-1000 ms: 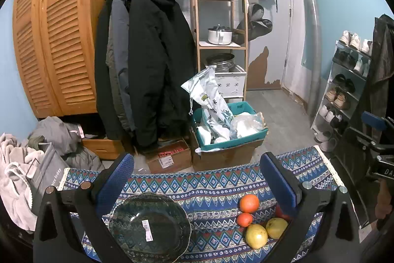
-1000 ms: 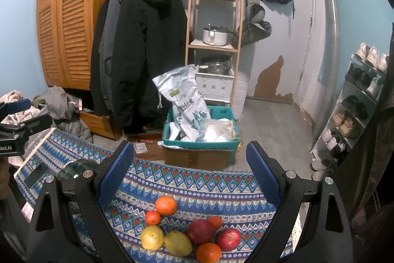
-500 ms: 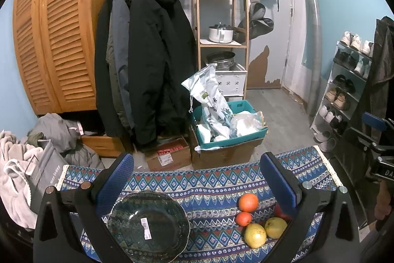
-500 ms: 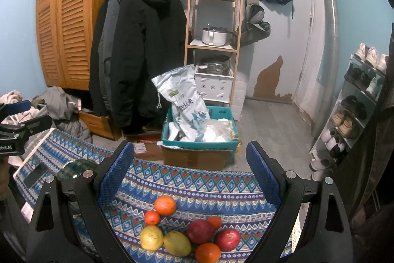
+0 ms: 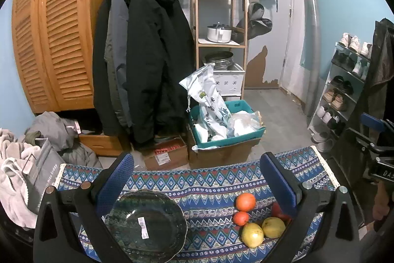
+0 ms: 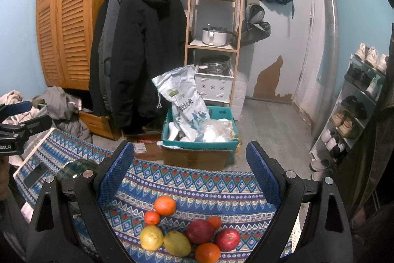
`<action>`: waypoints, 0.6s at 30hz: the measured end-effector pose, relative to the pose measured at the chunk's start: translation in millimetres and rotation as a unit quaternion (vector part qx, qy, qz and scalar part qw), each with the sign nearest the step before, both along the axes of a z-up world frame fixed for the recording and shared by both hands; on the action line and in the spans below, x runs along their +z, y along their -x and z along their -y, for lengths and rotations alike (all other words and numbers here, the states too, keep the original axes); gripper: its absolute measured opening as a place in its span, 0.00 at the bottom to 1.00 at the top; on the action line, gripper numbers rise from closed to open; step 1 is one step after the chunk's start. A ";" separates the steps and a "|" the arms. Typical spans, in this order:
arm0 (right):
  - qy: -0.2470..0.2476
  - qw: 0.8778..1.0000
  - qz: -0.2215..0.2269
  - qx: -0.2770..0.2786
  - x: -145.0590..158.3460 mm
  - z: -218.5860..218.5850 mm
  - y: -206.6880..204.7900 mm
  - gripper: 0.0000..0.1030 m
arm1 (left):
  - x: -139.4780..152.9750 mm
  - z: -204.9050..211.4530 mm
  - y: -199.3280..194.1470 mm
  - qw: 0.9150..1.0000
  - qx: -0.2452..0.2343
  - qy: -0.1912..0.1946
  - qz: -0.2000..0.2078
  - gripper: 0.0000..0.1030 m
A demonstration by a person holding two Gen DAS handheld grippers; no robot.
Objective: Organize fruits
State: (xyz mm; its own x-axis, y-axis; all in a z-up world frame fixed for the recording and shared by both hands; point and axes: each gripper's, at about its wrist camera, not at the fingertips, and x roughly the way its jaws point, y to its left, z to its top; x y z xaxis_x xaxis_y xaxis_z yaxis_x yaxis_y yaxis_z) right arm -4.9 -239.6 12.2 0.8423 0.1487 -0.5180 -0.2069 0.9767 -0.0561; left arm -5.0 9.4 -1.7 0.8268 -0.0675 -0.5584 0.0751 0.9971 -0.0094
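Observation:
A dark glass bowl (image 5: 146,223) with a white sticker sits on the patterned cloth (image 5: 206,184), low between the fingers of my left gripper (image 5: 195,171), which is open and empty. Right of the bowl lie oranges (image 5: 245,201) and two yellow fruits (image 5: 252,235). In the right wrist view my right gripper (image 6: 189,164) is open above a cluster of fruit: oranges (image 6: 165,205), yellow fruits (image 6: 151,237), a dark red fruit (image 6: 199,231) and a red apple (image 6: 227,239). The bowl (image 6: 73,168) shows at left behind the left finger.
Beyond the table's far edge stand cardboard boxes with a teal crate (image 5: 227,130) of bags, hanging coats (image 5: 145,65), a wooden shelf (image 5: 219,16) and a shoe rack (image 5: 344,90). A phone (image 6: 34,174) lies on the cloth's left end. Piled clothes (image 5: 22,164) are at left.
The left wrist view has shifted slightly; the bowl and fruit sit a little higher between the fingers. The right gripper has barely moved. Both stay open.

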 end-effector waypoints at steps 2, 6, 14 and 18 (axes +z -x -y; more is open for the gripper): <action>-0.001 1.000 0.000 0.000 -0.1 0.2 -0.2 0.88 | 0.2 0.8 -0.1 1.000 0.000 -0.001 0.000 1.00; -0.001 1.000 0.000 0.000 0.0 0.6 0.0 0.88 | 0.1 0.6 -0.2 1.000 0.001 0.001 -0.001 1.00; -0.001 1.000 0.000 -0.001 -0.4 0.7 0.1 0.88 | 1.4 1.4 -2.9 1.000 0.000 0.003 -0.006 1.00; 0.000 1.000 0.000 0.000 -0.3 0.7 -0.2 0.88 | 1.5 1.7 -2.9 1.000 0.000 0.002 -0.005 1.00</action>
State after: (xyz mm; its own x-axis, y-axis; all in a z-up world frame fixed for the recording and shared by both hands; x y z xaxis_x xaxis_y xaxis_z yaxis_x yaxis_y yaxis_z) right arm -4.7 -240.3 11.9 0.8425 0.1485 -0.5178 -0.2064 0.9769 -0.0556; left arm -2.1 7.7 -0.2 0.8216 -0.0690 -0.5659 0.0740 0.9972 -0.0141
